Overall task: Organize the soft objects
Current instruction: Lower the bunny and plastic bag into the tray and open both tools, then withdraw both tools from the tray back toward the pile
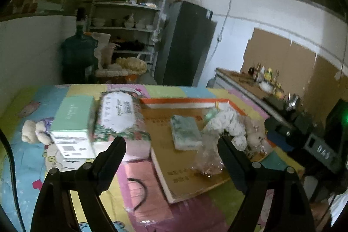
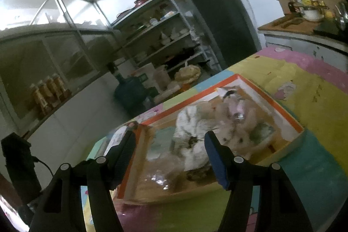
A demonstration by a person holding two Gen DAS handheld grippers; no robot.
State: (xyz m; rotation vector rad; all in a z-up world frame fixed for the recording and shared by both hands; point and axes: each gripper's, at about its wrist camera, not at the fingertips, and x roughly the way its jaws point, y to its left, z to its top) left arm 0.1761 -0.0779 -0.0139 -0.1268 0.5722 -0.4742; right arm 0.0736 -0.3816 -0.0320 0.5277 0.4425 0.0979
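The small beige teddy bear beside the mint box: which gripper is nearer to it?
Left. The left gripper hovers just right of the teddy bear; the right gripper is over the orange-rimmed box, far across.

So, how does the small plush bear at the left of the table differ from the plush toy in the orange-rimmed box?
The plush bear lies on the bare colourful tablecloth, outside the box; the plush toy lies inside the orange-rimmed box. The plush bear lies beside a mint green carton; the plush toy lies against a crumpled white cloth. The plush bear looks smaller. Both are pale and soft, and neither is held.
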